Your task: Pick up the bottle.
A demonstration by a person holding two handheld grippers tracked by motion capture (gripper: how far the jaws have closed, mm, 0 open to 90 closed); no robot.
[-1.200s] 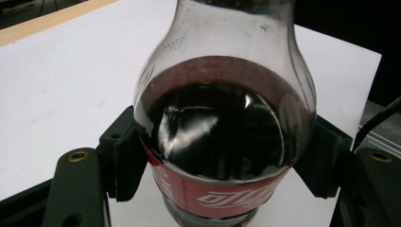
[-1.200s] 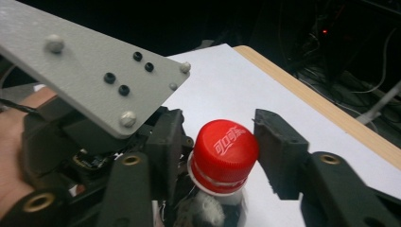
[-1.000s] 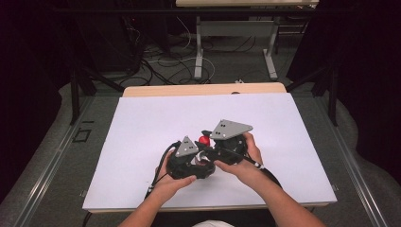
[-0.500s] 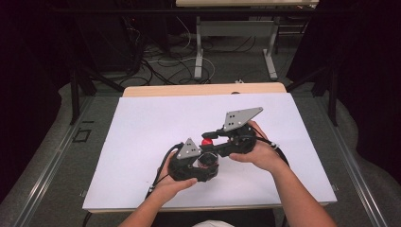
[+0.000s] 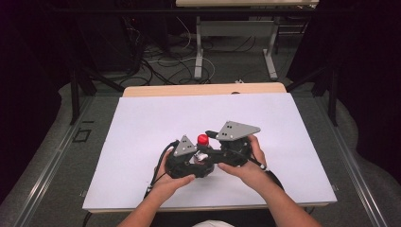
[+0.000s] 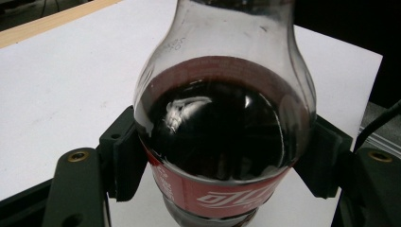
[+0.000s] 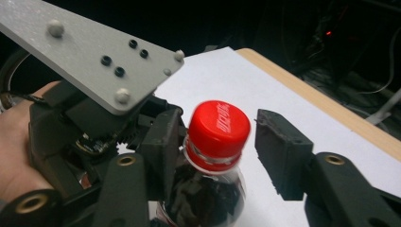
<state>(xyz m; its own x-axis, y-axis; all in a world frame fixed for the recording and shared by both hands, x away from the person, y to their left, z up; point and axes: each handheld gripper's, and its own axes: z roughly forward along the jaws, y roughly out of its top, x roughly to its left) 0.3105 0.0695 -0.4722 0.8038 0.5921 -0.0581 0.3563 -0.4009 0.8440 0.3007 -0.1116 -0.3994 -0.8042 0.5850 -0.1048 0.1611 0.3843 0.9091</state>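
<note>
cola bottle [image 6: 222, 142], red cap [image 7: 218, 124], dark liquid

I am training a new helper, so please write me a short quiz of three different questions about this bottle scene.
1. True or false: the left gripper is shut on the body of the bottle.
2. What colour is the cap?
A. blue
B. red
C. green
3. In the right gripper view, do both pads of the right gripper press on the cap?

Key:
1. True.
2. B.
3. No. The jaws have just been opening; the right-hand pad stands apart from the cap, which sits between them.
</note>
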